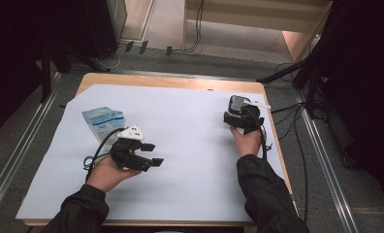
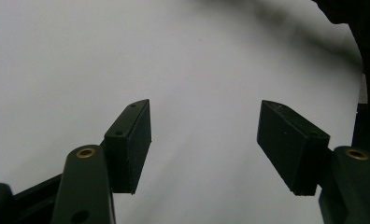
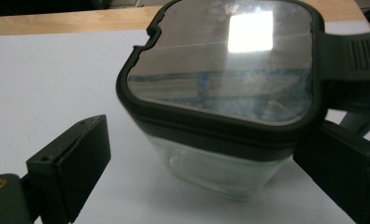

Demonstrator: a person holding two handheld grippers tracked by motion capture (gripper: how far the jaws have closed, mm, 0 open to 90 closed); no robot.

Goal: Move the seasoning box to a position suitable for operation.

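A lidded glass container [image 3: 220,107] is flanked by the gaping right gripper [image 3: 211,172], ungripped; the left gripper [image 2: 204,144] is held open, empty

Setting: a recording lab or studio bench, not a home. A small wooden table [image 1: 170,81] is covered with a plain white sheet [image 1: 190,145] as a backdrop. Dark stands and tripod legs [image 1: 296,73] stand on grey carpet beyond the far edge, ahead of the jaws. Loose cables [image 1: 296,131] run over the floor to the right; metal floor rails [image 1: 326,160] flank the table on both sides. Black curtains close off both sides.
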